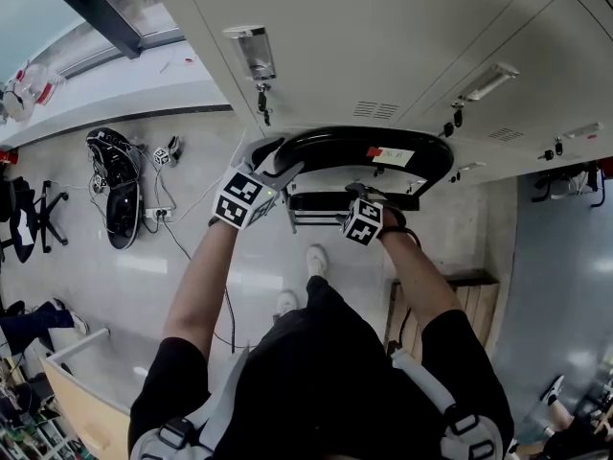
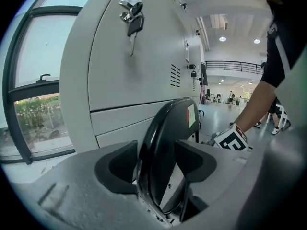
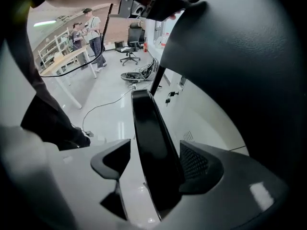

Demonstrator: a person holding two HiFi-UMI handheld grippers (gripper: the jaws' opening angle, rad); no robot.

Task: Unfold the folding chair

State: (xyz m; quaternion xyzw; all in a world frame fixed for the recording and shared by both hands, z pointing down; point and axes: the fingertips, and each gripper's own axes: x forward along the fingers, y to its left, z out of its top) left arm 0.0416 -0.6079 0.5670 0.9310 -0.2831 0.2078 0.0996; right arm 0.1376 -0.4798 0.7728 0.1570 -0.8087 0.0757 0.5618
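A black folding chair [image 1: 326,149] stands folded against the grey lockers [image 1: 383,46], with a white and red label on its backrest. My left gripper [image 1: 273,166] is at the backrest's left edge. In the left gripper view its jaws [image 2: 156,164] are open, with the backrest's rim [image 2: 168,128] standing between them. My right gripper [image 1: 369,204] is lower, at the seat. Its jaws [image 3: 156,159] are open around the thin edge of the black seat panel [image 3: 148,128], which lies close to the right pad [image 3: 199,164]. The backrest [image 3: 240,56] fills that view's upper right.
A key bunch [image 1: 261,99] hangs from a locker door just above the chair. On the floor at left lie a black device [image 1: 115,180] with cables, and an office chair [image 1: 38,214]. A wooden table [image 1: 77,410] is at lower left, and a wooden bench [image 1: 474,300] at right. People [image 3: 91,32] stand far off.
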